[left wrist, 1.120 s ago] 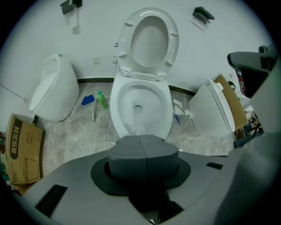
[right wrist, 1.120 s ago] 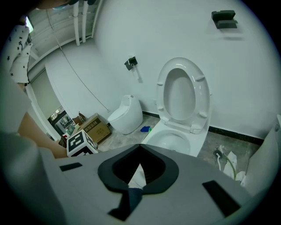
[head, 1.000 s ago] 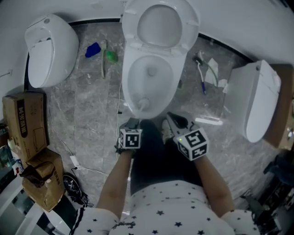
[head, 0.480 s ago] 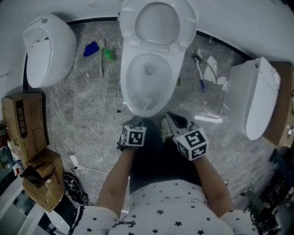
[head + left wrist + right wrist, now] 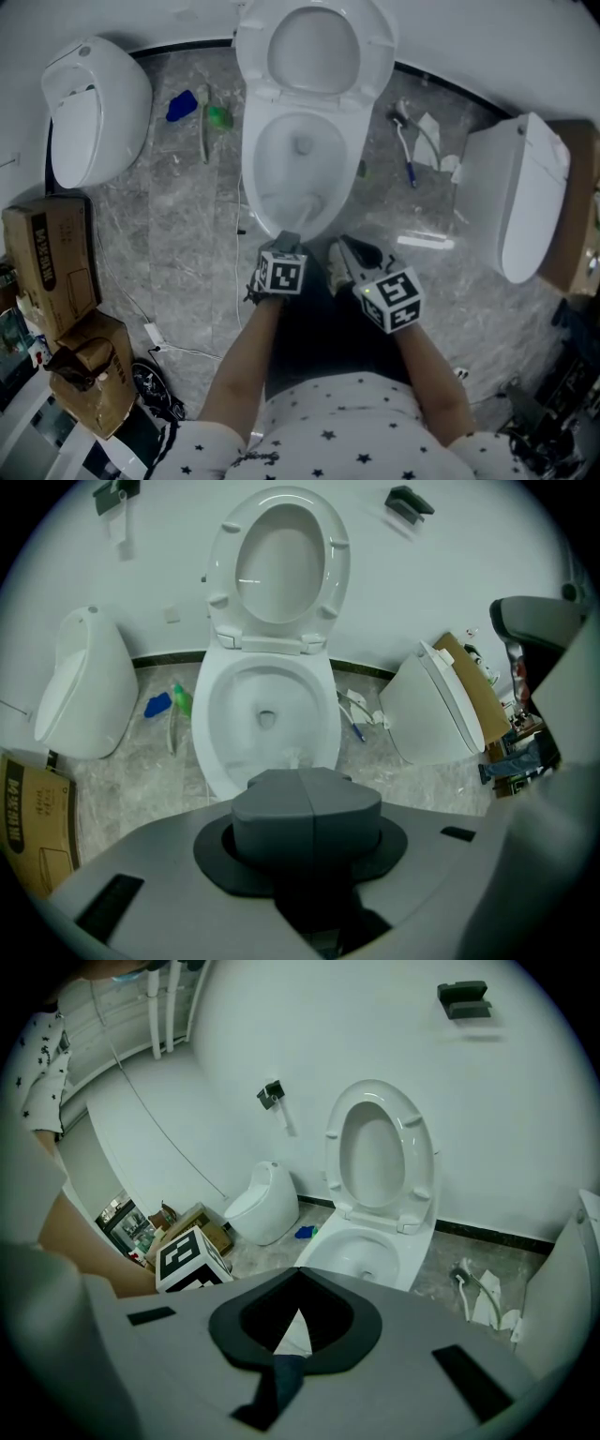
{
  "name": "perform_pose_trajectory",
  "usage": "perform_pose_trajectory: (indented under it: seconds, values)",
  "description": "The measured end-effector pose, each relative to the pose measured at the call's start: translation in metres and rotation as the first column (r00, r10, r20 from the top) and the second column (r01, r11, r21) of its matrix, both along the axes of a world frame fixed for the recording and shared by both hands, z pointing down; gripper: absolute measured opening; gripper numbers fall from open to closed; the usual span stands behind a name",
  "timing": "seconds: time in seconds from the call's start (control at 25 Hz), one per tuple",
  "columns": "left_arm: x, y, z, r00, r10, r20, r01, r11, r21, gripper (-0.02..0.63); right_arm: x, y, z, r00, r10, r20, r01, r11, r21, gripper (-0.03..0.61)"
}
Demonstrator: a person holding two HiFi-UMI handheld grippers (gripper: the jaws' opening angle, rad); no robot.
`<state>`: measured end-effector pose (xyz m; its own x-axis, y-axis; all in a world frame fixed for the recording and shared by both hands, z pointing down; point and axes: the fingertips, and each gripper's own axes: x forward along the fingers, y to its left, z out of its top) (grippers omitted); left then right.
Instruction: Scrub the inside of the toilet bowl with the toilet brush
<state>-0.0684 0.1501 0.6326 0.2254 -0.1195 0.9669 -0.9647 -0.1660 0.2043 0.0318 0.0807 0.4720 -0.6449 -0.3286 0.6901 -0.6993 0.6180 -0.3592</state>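
Pale plastic toilet brush (image 5: 304, 204): head down inside the toilet bowl (image 5: 250, 173), on the near wall, handle running back to the left hand-held gripper (image 5: 287, 242), which is pressed together on the handle end. Likely light, with a stiff shaft and springy bristles. The thin smooth handle may twist in the pads, so hold it square and well up the shaft. Right hand-held gripper (image 5: 345, 259) just beside it over the floor (image 5: 178, 234), spread, nothing between. Seat (image 5: 314, 47) up
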Motion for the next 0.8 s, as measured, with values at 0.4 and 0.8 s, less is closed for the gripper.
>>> perform_pose_trajectory:
  seconds: [0.4, 0.8]
  values:
    - [0.014, -0.024, 0.005, 0.999, 0.045, -0.015, -0.044, 0.999, 0.023, 0.153, 0.002, 0.003, 0.006, 1.0, 0.02, -0.005, -0.02, 1.0, -0.013, 0.006]
    - [0.025, -0.05, 0.008, 0.998, 0.064, -0.03, -0.062, 0.997, 0.054, 0.153, 0.004, 0.009, 0.014, 0.999, 0.04, -0.007, -0.041, 0.998, -0.037, 0.006]
